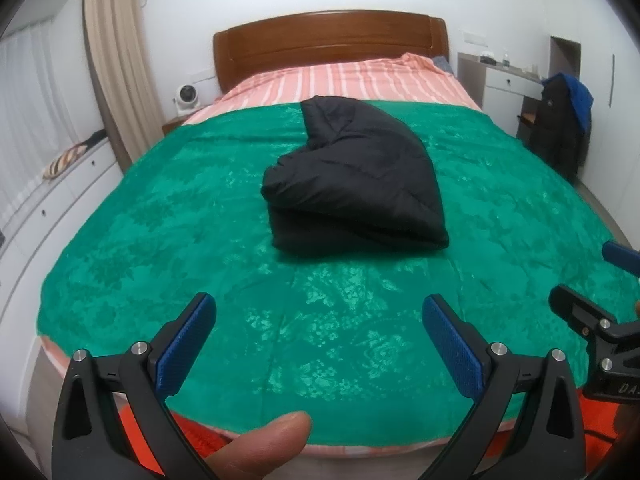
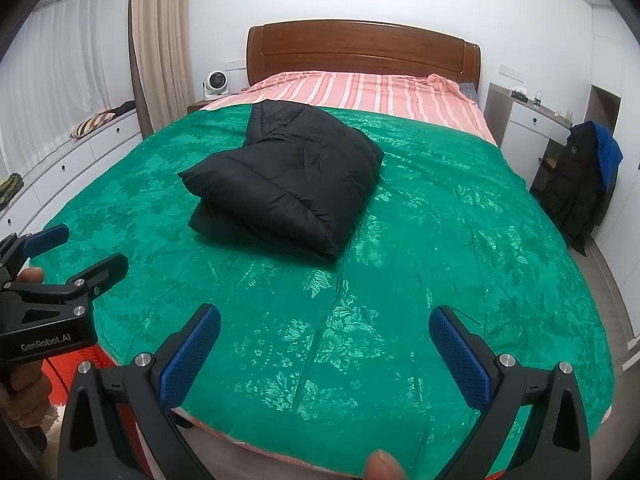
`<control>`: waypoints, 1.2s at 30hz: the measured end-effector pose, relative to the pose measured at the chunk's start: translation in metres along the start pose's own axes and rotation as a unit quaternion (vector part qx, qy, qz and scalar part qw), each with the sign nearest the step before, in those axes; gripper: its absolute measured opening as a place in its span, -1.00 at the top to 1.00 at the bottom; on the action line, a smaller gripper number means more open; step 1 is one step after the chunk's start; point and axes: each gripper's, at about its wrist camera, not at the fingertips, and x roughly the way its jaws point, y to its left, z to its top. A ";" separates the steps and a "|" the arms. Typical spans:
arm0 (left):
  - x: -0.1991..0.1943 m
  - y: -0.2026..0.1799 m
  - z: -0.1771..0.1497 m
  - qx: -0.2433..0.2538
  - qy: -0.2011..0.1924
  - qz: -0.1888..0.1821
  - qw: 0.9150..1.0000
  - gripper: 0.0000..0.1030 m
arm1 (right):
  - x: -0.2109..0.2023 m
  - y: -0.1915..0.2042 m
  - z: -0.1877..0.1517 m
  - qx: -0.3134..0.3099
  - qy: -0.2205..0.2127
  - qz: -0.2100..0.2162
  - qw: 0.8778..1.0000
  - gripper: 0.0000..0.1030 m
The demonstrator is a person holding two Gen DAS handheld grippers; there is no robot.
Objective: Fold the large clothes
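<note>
folding hidden inside black jacket (image 1: pixel 356 176)

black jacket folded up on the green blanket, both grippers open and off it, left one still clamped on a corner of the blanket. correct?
Not quite. The left gripper is not clamped on anything: the left wrist view shows its jaws wide apart above the green blanket, gripping no cloth. The rest holds: the black jacket lies folded on the blanket, and the right gripper is open and off it.
</note>
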 end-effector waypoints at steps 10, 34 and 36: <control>-0.003 0.000 0.001 0.015 -0.005 0.020 1.000 -0.99 | -0.003 0.016 0.006 -0.020 -0.003 0.015 1.000 -0.99; 0.002 -0.001 -0.005 0.021 0.002 0.016 1.000 -0.99 | 0.000 0.016 0.000 -0.016 0.008 0.014 1.000 -0.99; 0.003 -0.001 -0.005 0.020 0.003 0.017 1.000 -0.99 | 0.001 0.014 -0.001 -0.013 0.009 0.016 1.000 -0.99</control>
